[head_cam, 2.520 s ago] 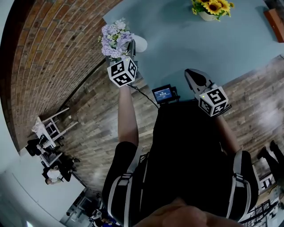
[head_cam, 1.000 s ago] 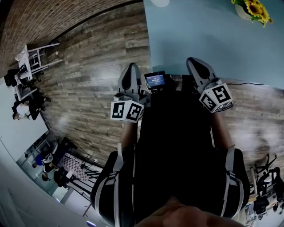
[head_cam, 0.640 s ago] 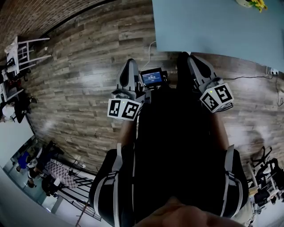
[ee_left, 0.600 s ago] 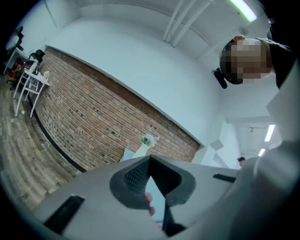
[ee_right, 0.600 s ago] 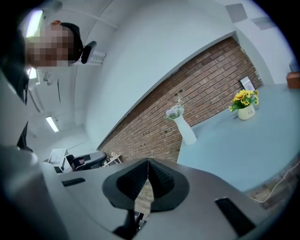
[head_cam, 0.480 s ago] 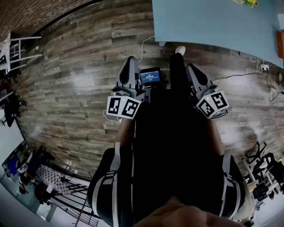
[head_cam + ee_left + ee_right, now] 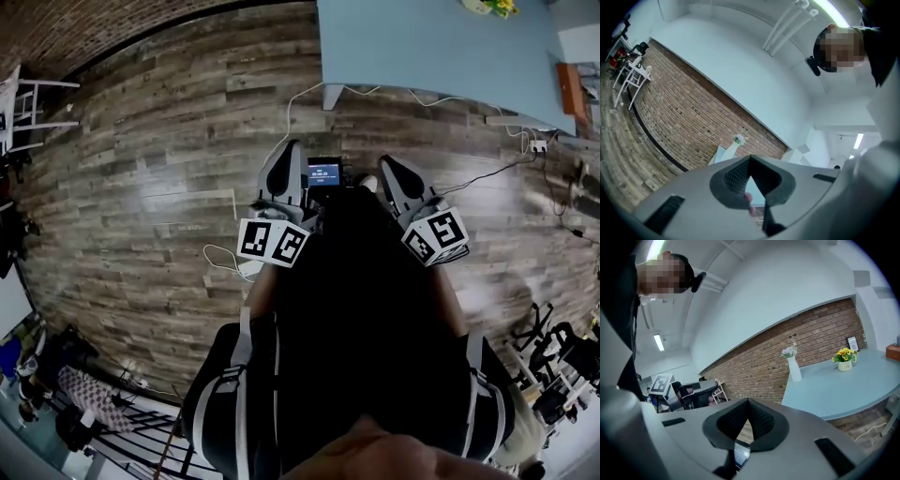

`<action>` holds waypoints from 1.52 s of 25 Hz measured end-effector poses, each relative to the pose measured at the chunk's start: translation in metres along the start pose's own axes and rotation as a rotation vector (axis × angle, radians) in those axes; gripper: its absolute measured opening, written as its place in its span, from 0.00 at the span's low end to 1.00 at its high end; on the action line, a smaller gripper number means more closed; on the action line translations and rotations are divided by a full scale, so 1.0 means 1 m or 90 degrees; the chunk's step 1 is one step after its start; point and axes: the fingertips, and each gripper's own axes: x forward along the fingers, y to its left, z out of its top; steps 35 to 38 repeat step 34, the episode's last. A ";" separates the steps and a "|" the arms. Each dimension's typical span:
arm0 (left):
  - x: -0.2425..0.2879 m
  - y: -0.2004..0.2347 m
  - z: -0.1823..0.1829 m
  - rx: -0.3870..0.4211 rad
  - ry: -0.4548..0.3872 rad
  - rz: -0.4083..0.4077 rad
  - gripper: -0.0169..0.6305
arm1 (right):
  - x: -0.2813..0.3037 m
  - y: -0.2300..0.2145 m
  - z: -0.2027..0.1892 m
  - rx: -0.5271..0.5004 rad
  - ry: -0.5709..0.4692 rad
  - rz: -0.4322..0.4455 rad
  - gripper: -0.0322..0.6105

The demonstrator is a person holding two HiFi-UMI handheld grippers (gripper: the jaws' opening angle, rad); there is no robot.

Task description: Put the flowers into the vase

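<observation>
We hold the left tongs (image 7: pixel 750 159) and right tongs (image 7: pixel 748 402) shut and empty, close to the body above the brown wooden plank floor (image 7: pixel 169 141). The lilac flowers (image 7: pixel 789 352) stand in the tall white vase (image 7: pixel 793 370) on the pale blue table (image 7: pixel 834 385), well apart from both tips.

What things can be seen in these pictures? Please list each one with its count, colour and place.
table: one, light blue, ahead of the person
brick wall: one, red-brown, behind the table
vase: one, white, on the table, far end
flowers: one bunch, lilac, in the vase
sunflower pot: one, yellow blooms, white pot, on the table
floor: one, grey-brown wood planks
small screen: one, dark, lit, close before the person's body
left gripper: one, grey, shut, empty
right gripper: one, grey, shut, empty
</observation>
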 end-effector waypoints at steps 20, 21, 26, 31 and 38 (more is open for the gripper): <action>-0.017 -0.069 -0.046 0.034 0.061 0.015 0.05 | -0.050 0.019 -0.001 -0.119 -0.011 0.103 0.08; -0.016 -0.070 -0.048 0.036 0.065 0.015 0.05 | -0.051 0.018 -0.001 -0.117 -0.012 0.104 0.08; -0.021 -0.070 -0.055 0.042 0.078 0.023 0.05 | -0.056 0.020 -0.004 -0.110 -0.008 0.108 0.08; -0.021 -0.058 -0.057 0.025 0.078 0.041 0.05 | -0.051 0.019 -0.008 -0.110 0.003 0.108 0.08; -0.021 -0.049 -0.052 0.026 0.077 0.050 0.05 | -0.046 0.021 -0.006 -0.111 -0.003 0.108 0.08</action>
